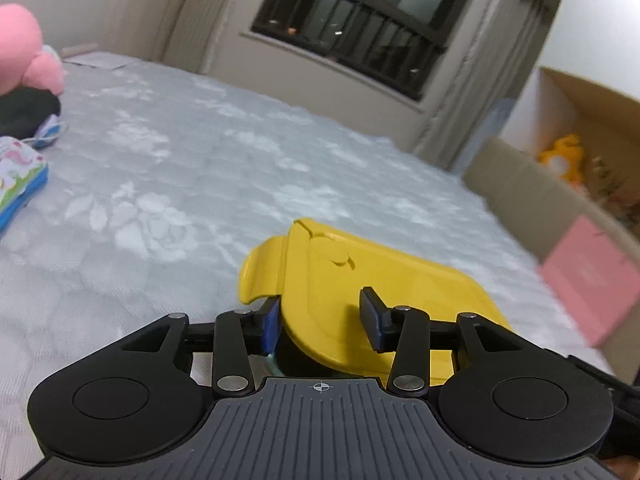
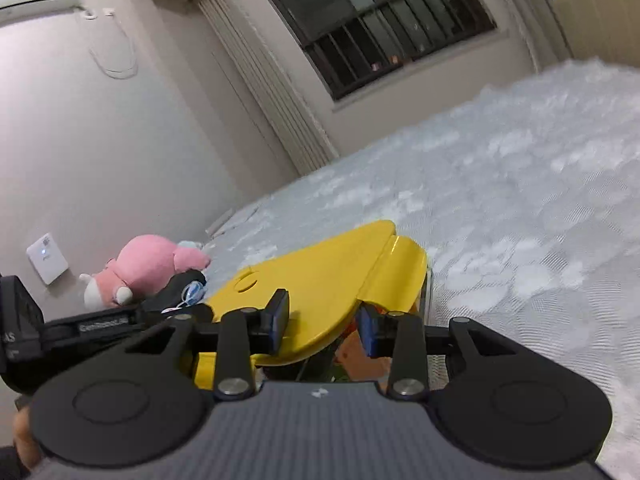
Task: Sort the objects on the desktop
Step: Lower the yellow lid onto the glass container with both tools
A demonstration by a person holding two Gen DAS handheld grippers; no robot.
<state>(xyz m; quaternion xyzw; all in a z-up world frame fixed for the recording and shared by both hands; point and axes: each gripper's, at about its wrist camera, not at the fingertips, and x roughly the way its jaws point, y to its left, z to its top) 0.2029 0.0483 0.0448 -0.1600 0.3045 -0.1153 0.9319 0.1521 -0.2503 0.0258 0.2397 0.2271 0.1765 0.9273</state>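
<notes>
Yellow plastic lid [image 1: 360,280] of a container sits tilted on the bed [image 1: 180,184], both hand-held grippers straddling it: left hand-held gripper [image 1: 322,320] and right hand-held gripper [image 2: 324,322], fingers spread. Only the left view shows the cardboard box [image 1: 560,208] beside the bed; the right view shows the pink plush [image 2: 152,264] whole.

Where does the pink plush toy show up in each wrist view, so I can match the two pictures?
Left wrist view: the pink plush toy sits at the far left edge, upper part, cut off by the frame, on the bed.
Right wrist view: it lies at lower left, on the bed near the wall, above the other gripper's black body.
Shared landmark: the yellow lid directly ahead of both grippers, and the dark barred window.
</notes>
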